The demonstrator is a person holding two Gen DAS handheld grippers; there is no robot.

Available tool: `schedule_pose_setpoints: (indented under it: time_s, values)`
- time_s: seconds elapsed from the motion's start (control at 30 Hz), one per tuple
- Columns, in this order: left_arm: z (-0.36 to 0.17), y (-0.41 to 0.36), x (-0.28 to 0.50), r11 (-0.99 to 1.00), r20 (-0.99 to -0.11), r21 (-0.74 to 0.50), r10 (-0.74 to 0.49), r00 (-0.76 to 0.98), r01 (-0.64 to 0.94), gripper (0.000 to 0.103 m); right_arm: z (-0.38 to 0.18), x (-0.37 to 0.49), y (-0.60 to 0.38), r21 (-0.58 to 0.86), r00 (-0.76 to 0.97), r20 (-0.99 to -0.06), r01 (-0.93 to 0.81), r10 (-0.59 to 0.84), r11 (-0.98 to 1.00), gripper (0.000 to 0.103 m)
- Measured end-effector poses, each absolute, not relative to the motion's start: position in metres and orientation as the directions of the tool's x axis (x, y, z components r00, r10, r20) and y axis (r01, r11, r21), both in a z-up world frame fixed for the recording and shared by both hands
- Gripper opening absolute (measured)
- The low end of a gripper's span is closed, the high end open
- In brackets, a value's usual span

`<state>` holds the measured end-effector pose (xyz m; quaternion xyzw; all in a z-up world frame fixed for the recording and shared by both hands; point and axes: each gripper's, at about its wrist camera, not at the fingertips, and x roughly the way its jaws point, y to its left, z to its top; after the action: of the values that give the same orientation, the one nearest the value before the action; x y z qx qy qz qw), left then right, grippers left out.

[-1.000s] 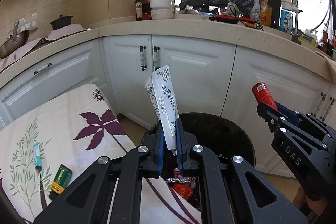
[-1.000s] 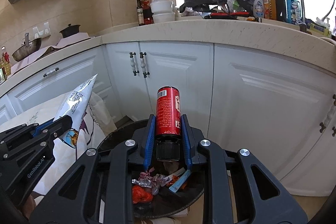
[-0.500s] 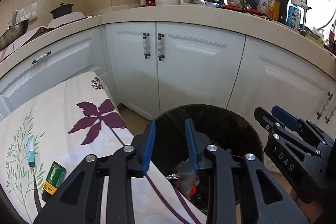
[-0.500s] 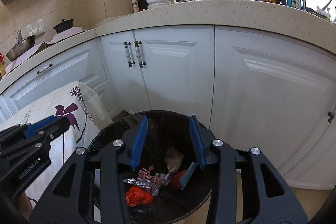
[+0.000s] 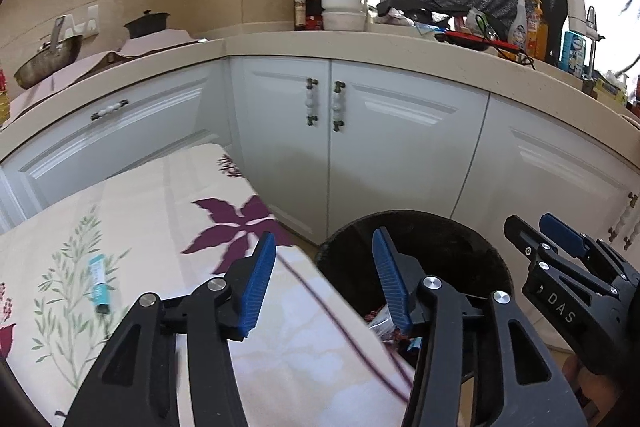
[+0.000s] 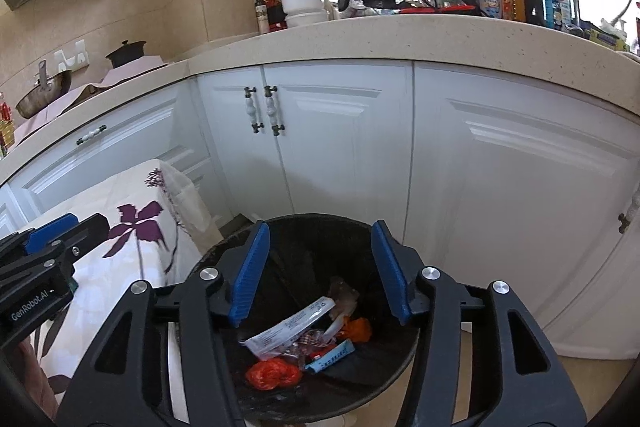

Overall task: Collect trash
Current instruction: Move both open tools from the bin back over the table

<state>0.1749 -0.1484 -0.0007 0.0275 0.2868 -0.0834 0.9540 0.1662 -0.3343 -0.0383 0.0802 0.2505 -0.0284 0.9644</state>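
Black bin rim beneath right tool, empty.

A black bin holds a white tube, red wrappers and a blue packet.

One black bin, one floral cloth, one teal tube, two tools.

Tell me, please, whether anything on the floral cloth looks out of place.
Yes: a small teal tube lies loose on the floral cloth, apart from the trash already in the black bin. Nothing looks spilled or damaged.
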Motion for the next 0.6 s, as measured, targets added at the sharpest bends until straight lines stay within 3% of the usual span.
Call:
schedule_pose_setpoints:
  time_s: [0.6]
  values:
    - [-0.001,-0.020,0.125,0.997,-0.547,0.021,0.070,0.835,-0.069,0.054,-0.025,0.154,-0.225,0.141,0.851,-0.494,-0.126,0.180,0.982,0.052]
